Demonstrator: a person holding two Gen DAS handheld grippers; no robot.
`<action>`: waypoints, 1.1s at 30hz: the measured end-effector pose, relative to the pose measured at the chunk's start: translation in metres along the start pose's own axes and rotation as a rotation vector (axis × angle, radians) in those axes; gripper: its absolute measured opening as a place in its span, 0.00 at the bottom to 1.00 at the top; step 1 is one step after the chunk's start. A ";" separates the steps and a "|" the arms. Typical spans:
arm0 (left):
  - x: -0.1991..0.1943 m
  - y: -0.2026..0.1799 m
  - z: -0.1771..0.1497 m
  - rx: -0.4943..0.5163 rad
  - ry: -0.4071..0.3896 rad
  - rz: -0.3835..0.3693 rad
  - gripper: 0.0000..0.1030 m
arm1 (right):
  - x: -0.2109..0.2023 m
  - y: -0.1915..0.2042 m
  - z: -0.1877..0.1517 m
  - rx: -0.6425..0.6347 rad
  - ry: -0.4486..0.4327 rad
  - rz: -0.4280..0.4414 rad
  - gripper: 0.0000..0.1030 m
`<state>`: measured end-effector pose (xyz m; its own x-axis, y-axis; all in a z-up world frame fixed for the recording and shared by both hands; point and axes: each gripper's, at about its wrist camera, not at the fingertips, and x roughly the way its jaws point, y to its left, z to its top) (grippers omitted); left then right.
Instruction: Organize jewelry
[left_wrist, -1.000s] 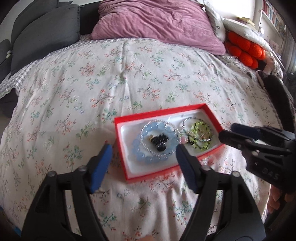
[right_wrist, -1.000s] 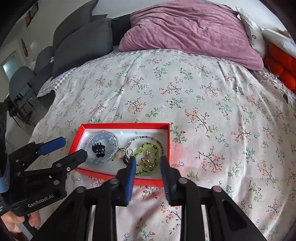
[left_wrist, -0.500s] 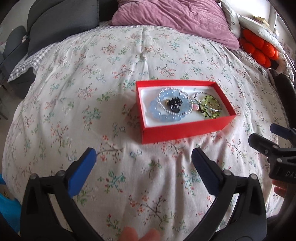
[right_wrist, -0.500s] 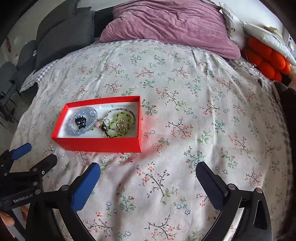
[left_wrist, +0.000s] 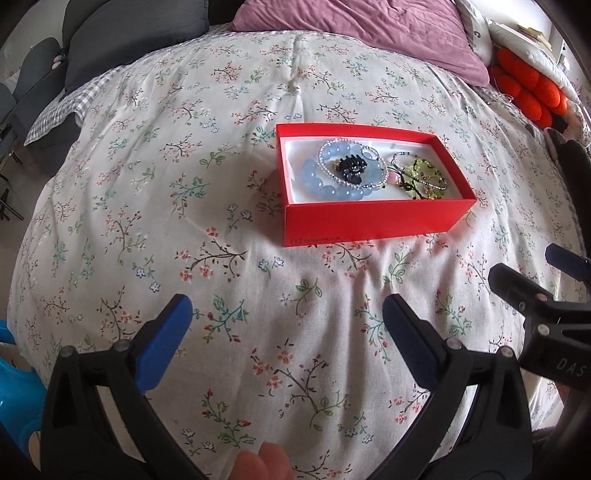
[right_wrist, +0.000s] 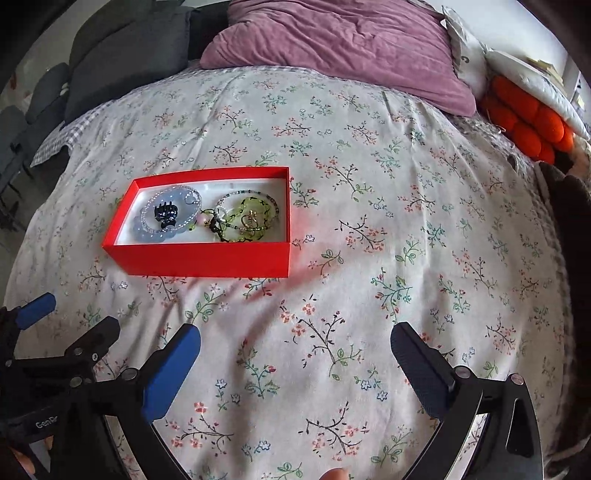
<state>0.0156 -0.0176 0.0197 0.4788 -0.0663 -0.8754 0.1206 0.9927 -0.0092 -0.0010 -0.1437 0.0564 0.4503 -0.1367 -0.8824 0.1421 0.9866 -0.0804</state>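
A red box (left_wrist: 369, 219) (right_wrist: 207, 258) with a white lining sits on the floral bedspread. Inside lie a pale blue bead bracelet (left_wrist: 325, 184) (right_wrist: 162, 230), a black hair claw (left_wrist: 352, 168) (right_wrist: 166, 214) and a tangle of green and dark beaded pieces (left_wrist: 424, 175) (right_wrist: 247, 219). My left gripper (left_wrist: 286, 321) is open and empty, hovering over the bedspread well short of the box. My right gripper (right_wrist: 295, 350) is also open and empty, nearer than the box and to its right. Each gripper shows at the edge of the other's view.
A purple pillow (right_wrist: 332, 48) lies at the head of the bed, grey cushions (left_wrist: 122, 33) at the back left, an orange knobbly cushion (right_wrist: 528, 118) at the right. A blue object (left_wrist: 14, 387) sits off the bed's lower left edge. Fingertips (left_wrist: 262, 461) show at the bottom.
Both grippers opened wide and drew back from the box, which now lies farther off. The jewelry stayed in the box.
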 end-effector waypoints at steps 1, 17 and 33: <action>0.000 0.000 0.000 0.001 0.002 -0.001 0.99 | 0.001 0.000 0.000 0.005 0.005 0.001 1.00; 0.002 -0.001 -0.001 0.012 0.009 -0.001 0.99 | 0.009 -0.001 0.000 0.024 0.037 0.002 1.00; 0.004 0.002 -0.001 0.016 0.018 0.018 0.99 | 0.011 0.002 0.000 0.016 0.042 0.000 1.00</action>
<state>0.0170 -0.0162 0.0153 0.4657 -0.0466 -0.8837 0.1261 0.9919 0.0142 0.0042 -0.1436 0.0468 0.4129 -0.1322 -0.9011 0.1562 0.9850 -0.0729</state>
